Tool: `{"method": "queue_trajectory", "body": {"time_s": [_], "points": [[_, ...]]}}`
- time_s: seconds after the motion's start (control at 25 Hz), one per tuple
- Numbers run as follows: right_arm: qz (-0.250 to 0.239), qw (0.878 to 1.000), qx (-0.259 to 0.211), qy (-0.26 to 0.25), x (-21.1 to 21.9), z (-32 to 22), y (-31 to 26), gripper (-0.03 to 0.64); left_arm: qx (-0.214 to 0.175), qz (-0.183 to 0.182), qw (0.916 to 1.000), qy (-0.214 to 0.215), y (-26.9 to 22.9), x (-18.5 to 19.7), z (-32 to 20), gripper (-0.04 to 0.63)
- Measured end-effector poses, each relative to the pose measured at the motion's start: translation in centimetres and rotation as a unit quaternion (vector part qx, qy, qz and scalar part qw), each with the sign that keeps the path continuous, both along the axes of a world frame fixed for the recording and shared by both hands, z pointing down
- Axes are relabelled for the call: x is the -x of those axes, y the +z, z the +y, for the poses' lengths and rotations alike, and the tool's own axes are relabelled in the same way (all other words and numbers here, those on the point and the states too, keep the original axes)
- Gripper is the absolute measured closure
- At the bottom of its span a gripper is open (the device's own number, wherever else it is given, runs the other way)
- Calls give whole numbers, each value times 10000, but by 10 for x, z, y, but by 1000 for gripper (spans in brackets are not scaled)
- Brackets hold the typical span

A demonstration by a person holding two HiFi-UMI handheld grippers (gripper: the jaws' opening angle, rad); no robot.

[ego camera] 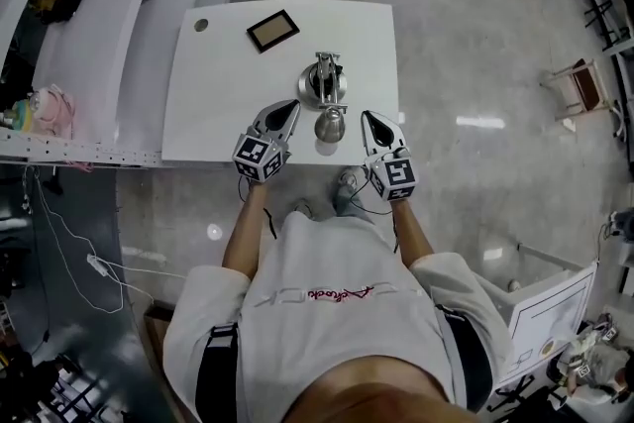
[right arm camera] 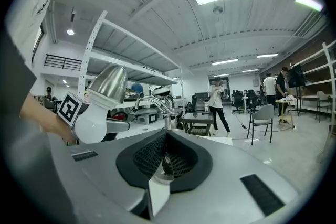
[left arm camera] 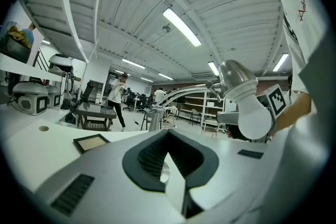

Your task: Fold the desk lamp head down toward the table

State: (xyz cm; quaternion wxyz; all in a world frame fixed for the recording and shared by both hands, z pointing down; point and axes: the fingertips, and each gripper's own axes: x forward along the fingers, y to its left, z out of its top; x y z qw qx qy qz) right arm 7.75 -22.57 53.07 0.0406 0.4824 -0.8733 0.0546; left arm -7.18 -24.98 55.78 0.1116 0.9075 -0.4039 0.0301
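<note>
Desk lamp [ego camera: 323, 86] stands near the front edge of the white surface [ego camera: 198, 114], its head [ego camera: 330, 125] raised on the arm and not yet folded. Left gripper [ego camera: 290, 106] and right gripper [ego camera: 368, 117] flank the head, jaws fully closed on nothing. They appear placed to push it down, not grasp it.

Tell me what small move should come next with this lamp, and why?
Probably nudge the right gripper inward to the lamp head: it and the left gripper flank the head, jaws shut and empty, neither touching it.
</note>
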Motion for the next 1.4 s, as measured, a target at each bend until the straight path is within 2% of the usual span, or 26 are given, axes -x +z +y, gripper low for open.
{"method": "queue_trajectory", "body": {"time_s": [0.56, 0.88, 1.04, 1.08, 1.16, 1.24, 1.4], "points": [[-16, 9987, 500, -46, 3, 9, 38, 594, 464, 0, 9989, 82, 40, -3, -1, 584], [44, 9979, 650, -67, 5, 11, 56, 594, 620, 22, 9980, 120, 60, -6, 5, 584], [45, 9975, 704, -104, 9, 11, 61, 594, 539, -16, 9985, 119, 64, -5, 5, 580], [47, 9974, 710, -116, 10, 11, 62, 594, 512, -2, 9986, 132, 64, -5, 4, 572], [54, 9973, 719, -126, 10, 10, 62, 594, 525, 82, 9984, 211, 64, -7, 4, 458], [66, 9973, 724, -120, 10, 9, 63, 594, 547, 149, 9981, 244, 65, -6, 2, 403], [91, 9972, 732, -96, 9, 5, 62, 594, 566, 158, 9981, 201, 68, -2, -4, 360]]}}
